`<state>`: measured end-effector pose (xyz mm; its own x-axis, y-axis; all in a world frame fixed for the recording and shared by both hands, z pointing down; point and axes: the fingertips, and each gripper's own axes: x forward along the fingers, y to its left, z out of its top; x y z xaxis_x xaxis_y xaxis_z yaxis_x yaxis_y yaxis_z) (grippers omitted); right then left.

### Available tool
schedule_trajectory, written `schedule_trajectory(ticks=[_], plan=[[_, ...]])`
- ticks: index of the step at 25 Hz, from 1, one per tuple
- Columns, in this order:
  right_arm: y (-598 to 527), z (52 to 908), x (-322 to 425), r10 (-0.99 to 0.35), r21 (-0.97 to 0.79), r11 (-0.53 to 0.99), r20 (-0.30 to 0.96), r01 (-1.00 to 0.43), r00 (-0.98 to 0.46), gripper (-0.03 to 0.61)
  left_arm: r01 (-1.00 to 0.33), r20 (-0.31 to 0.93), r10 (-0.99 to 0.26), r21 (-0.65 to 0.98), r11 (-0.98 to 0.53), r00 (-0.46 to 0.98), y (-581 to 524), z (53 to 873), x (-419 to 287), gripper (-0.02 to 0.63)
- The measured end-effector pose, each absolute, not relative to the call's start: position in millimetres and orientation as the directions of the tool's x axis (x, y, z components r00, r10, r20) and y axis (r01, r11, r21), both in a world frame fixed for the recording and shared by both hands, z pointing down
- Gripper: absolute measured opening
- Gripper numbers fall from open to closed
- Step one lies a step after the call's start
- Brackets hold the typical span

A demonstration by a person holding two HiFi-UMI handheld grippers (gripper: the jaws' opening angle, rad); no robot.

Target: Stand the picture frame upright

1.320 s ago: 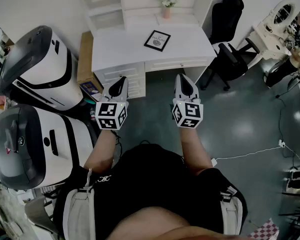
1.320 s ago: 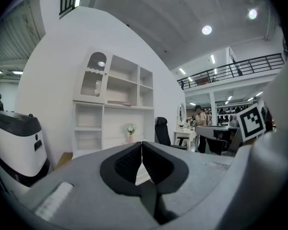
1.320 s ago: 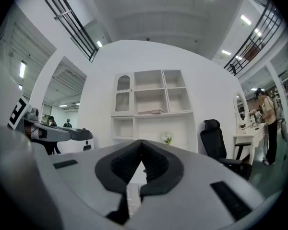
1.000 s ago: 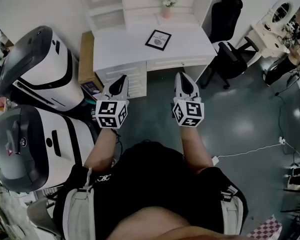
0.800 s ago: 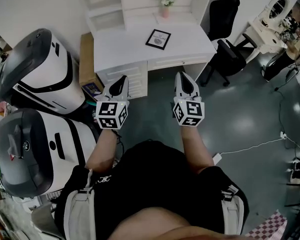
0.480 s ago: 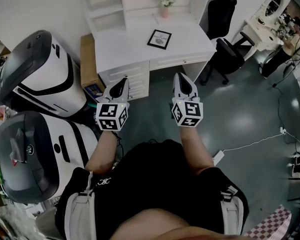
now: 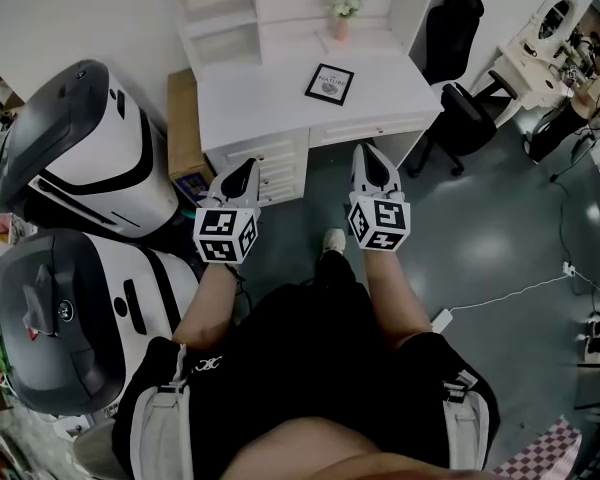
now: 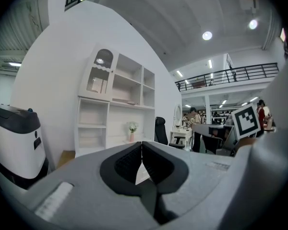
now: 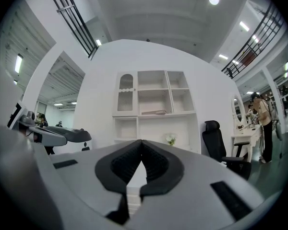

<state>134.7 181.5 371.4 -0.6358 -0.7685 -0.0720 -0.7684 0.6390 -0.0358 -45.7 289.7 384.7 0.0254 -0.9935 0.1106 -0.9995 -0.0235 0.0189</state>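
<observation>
A black-framed picture [image 7: 330,83] lies flat on the white desk [image 7: 250,93], toward its right half. Both grippers hang in the air well short of the desk's front edge. My left gripper [image 7: 242,171] is shut with nothing in it, its tips meeting in the left gripper view [image 8: 142,143]. My right gripper [image 7: 369,156] is shut and empty too, tips touching in the right gripper view [image 9: 141,142]. The frame itself is hidden behind the jaws in both gripper views.
A white shelf unit [image 7: 270,8] with a small flower vase [image 7: 341,13] rises behind the desk. Two large white-and-black machines [image 7: 75,158] stand at the left, a brown box [image 7: 183,128] beside the desk. Black office chairs [image 7: 458,118] and a dressing table [image 7: 550,43] sit at the right.
The person has stepped toward the desk, so both grippers are closer to its front edge. A shoe now shows between the arms. Both grippers stay shut.
</observation>
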Motion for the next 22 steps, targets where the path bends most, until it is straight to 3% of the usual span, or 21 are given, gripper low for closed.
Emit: schedule_trajectory(ticks=[22], plan=[[-112.7, 385.1, 83.6, -0.738, -0.063, 0.674, -0.038, -0.736, -0.674, 0.003, -1.000, 0.150, -0.988, -0.013, 0.020, -0.022, 2.7, 393.1, -94.6, 0.017]])
